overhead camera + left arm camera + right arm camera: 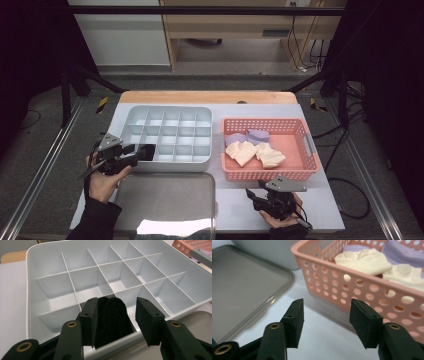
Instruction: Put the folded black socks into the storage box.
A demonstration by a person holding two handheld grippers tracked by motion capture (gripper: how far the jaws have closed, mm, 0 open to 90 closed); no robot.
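My left gripper [115,308] [148,152] stands open over the front left corner of a pale grey divided box [75,287] [167,131]. A rolled black sock [112,320] lies in the nearest compartment between the jaws, beside the left pad and clear of the right one. The other compartments I can see hold nothing. A pink perforated basket [270,173] [372,287] to the right holds cream socks [245,152] [367,261] and purple socks [257,135] [402,253]. In front of the basket my right gripper [325,308] [251,193] rests low, open, with nothing between its jaws.
A flat grey lid [167,200] [242,287] lies on the white table [235,205] in front of the divided box, between my two hands. The table's wooden far edge [207,96] and black frame posts lie beyond the containers.
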